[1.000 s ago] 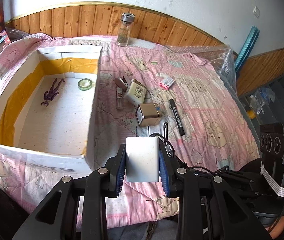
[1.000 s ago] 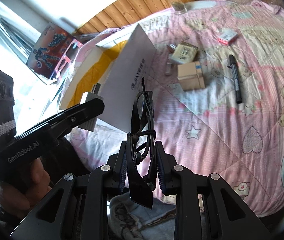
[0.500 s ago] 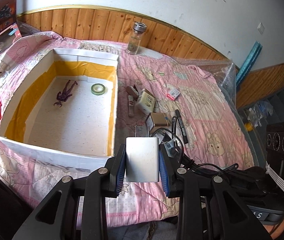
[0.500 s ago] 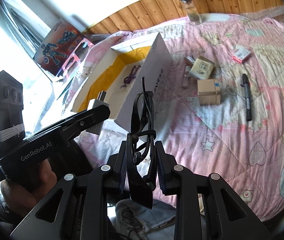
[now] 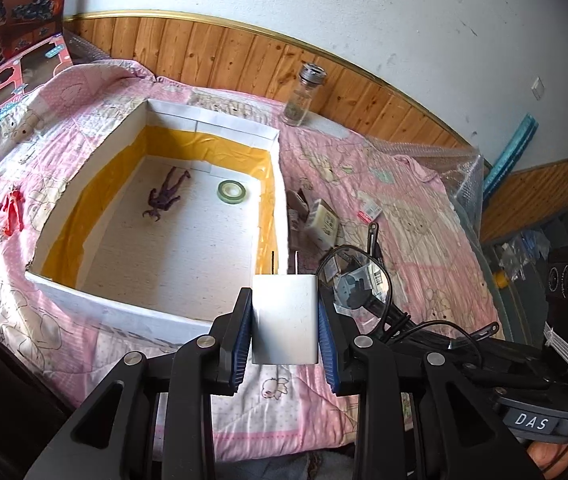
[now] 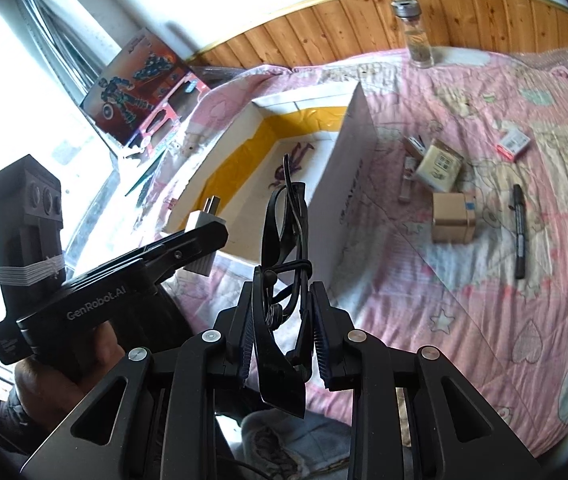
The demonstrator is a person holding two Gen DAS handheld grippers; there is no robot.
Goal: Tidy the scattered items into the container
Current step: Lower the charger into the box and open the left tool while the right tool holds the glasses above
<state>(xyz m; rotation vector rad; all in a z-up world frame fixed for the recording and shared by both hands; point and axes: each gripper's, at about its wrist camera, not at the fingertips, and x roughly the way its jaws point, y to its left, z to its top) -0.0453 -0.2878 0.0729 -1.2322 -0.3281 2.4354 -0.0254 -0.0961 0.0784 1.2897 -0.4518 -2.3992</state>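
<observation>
Claws both grip: the left claw (image 5: 285, 334) pinches a white charger (image 5: 285, 318) at lower centre, near the open box (image 5: 280, 184), and the right claw (image 6: 283, 330) pinches folded black glasses (image 6: 284, 236) at the centre of its frame.

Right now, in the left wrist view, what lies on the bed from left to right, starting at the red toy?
red toy figure → purple figure in the white box → green tape roll → cream carton → red-edged packet
</observation>
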